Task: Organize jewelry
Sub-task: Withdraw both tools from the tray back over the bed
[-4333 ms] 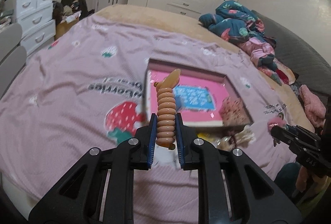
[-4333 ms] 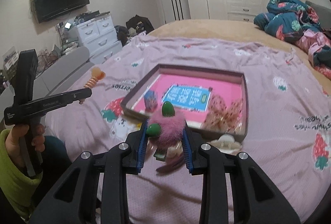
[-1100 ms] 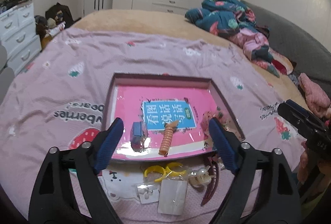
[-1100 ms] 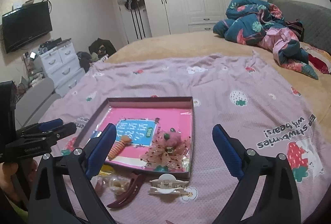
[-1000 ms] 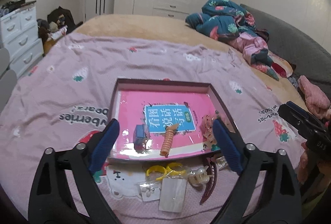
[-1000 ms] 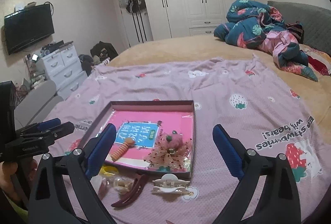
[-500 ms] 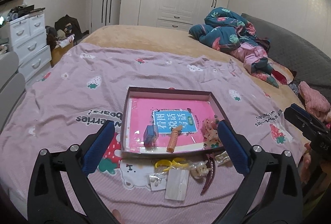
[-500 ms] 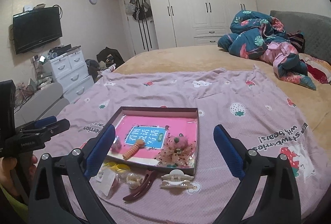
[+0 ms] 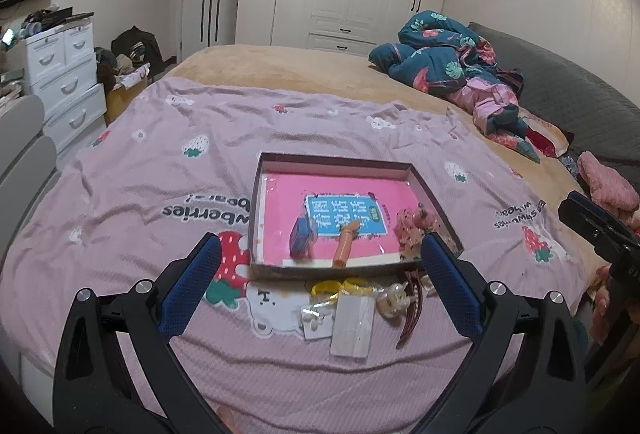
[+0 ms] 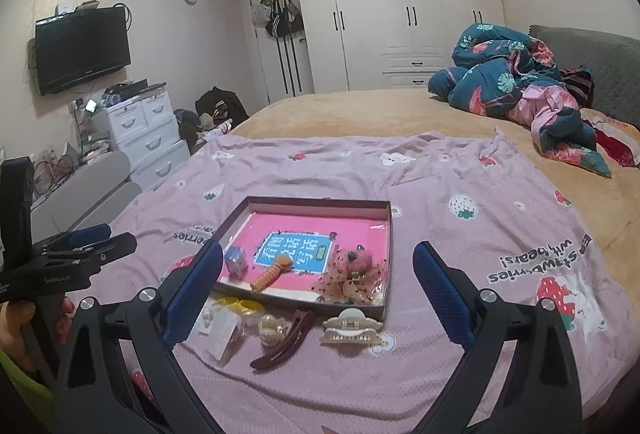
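In both views the lower part of the frame is filled by the black arms of the claw, so the near edge of the bed is cut off. The left claw (image 9: 318,280) stands wide with nothing between its blue ribbed pads, and the right claw (image 10: 318,284) is also wide and empty. The shallow cardboard tray (image 9: 256,201) lies at the middle of the frame on the pink strawberry blanket (image 9: 160,169), with a glossy pink booklet as its floor. Inside it lie an orange ribbed hair clip (image 9: 345,246), a small blue box (image 9: 301,240) and a pink fluffy bow (image 10: 354,272); in the left view this bow is partly hidden behind the right pad. In front of the tray, small things lie close together: yellow rings (image 9: 336,286), a flat clear packet (image 9: 352,322), a pearly piece that is perhaps a clip, and a dark red clip (image 10: 286,340). Only the right view shows the cream toothed claw clip (image 10: 350,326) whole.
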The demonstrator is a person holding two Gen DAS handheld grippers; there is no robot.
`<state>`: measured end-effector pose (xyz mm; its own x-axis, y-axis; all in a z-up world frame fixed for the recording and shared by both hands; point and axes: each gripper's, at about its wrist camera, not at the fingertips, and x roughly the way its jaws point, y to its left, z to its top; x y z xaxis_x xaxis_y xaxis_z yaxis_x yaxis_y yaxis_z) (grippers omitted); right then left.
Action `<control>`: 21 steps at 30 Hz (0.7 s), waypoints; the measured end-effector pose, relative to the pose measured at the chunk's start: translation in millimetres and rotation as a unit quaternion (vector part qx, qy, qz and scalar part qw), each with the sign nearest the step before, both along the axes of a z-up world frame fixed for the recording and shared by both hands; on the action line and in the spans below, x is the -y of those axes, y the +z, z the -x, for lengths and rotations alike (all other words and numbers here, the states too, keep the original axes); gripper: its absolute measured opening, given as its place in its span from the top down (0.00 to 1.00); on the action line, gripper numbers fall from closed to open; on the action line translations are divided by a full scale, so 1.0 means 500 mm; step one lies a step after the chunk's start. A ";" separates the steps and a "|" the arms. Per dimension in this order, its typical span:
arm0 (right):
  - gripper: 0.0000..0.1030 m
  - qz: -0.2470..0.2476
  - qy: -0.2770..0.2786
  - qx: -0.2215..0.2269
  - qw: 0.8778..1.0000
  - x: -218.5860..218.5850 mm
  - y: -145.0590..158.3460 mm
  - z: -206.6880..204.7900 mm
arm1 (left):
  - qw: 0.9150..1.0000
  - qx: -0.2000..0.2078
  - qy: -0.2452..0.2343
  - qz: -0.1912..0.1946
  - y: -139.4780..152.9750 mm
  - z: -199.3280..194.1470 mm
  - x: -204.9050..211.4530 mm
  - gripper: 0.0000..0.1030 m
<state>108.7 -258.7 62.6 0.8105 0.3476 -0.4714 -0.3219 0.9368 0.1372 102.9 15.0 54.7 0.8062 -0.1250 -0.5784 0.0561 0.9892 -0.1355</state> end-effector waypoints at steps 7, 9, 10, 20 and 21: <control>0.08 0.010 0.004 -0.027 1.000 -0.005 -0.036 0.012 | 1.000 -0.023 -0.001 -0.004 -0.035 0.010 -0.009 0.10; 0.08 0.013 0.006 -0.033 0.999 -0.005 -0.047 0.013 | 1.000 -0.030 -0.004 -0.004 -0.046 0.013 -0.011 0.10; 0.08 0.015 0.006 -0.037 0.999 -0.006 -0.053 0.014 | 0.999 -0.035 -0.006 -0.004 -0.053 0.015 -0.010 0.10; 0.08 0.035 0.012 -0.068 0.997 -0.010 -0.108 0.020 | 0.997 -0.072 -0.038 -0.018 -0.115 0.024 0.022 0.10; 0.08 0.039 0.013 -0.072 0.997 -0.011 -0.116 0.022 | 0.996 -0.075 -0.041 -0.019 -0.120 0.024 0.026 0.10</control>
